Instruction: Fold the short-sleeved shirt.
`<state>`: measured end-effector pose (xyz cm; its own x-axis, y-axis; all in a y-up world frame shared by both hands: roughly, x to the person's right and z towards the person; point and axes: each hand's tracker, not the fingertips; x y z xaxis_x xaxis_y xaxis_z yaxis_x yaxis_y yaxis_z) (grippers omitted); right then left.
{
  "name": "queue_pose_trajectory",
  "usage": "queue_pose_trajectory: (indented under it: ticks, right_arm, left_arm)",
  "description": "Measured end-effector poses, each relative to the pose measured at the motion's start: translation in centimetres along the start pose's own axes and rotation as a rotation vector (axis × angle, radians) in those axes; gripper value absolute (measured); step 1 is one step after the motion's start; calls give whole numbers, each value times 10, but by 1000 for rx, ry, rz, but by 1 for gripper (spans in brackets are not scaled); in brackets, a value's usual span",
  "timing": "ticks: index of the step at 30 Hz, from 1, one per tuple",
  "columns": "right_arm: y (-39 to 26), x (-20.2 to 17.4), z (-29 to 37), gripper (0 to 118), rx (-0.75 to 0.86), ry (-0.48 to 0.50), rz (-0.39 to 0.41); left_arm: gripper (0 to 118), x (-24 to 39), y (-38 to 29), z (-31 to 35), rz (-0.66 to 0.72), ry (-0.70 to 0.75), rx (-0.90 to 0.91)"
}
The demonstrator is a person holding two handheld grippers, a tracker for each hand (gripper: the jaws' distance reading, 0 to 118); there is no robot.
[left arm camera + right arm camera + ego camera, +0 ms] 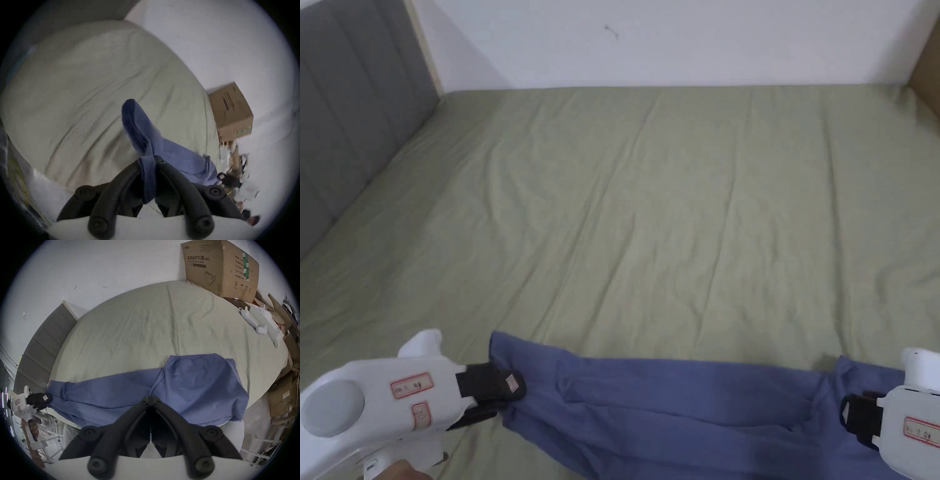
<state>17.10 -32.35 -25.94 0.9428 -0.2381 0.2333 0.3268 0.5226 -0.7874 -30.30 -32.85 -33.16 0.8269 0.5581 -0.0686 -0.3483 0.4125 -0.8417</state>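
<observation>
Along the bottom edge of the head view, the blue short-sleeved shirt (700,400) is stretched in a band from lower left to lower right, over the near edge of the green bed sheet (675,206). Its long axis is laid across the frame, side to side, and the wide bare stretch of sheet is left beyond it, toward the upper part of the picture.

The left gripper (509,387) is set at the band's left end. In the left gripper view a bunched fold of the cloth (148,172) is seen clamped between the two closed jaws, with the rest trailing away to the right of that frame. The right gripper (853,420) is met at the band's right end; in the right gripper view its jaws (151,400) are drawn together at the tips against the fabric, and a pinch of cloth is judged to be caught there, though the fabric between the tips is not plainly seen.

Each end is thus held by the nearer gripper, neither being favoured. A spreading move, it is judged, would have to be carried away from the near edge, square to the long axis, toward the upper frame.
</observation>
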Motion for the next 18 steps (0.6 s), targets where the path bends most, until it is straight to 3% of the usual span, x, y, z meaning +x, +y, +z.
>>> queue_pose_trajectory:
  ticks: [6, 12, 14, 15, 16, 17, 18]
  right_arm:
    - [0, 16, 7, 0, 23, 10, -71]
    - [-6, 38, 12, 0, 32, 5, -119]
    - [-9, 47, 13, 0, 27, -5, -146]
    - [-11, 51, 13, 0, 24, -8, -162]
    - [-13, 55, 14, 0, 23, -11, -177]
    - [-15, 59, 15, 0, 19, -14, -191]
    - [-16, 64, 16, 0, 17, -17, -203]
  left_arm:
    - [7, 121, -11, -12, -373, -115, -47]
    - [8, 197, -58, -75, -571, -163, -172]
    - [24, 205, -74, -107, -571, -188, -206]
    - [40, 207, -79, -124, -568, -213, -246]
    - [67, 208, -86, -138, -516, -195, -283]
    - [81, 208, -90, -154, -485, -184, -321]
    - [83, 210, -93, -164, -451, -163, -364]
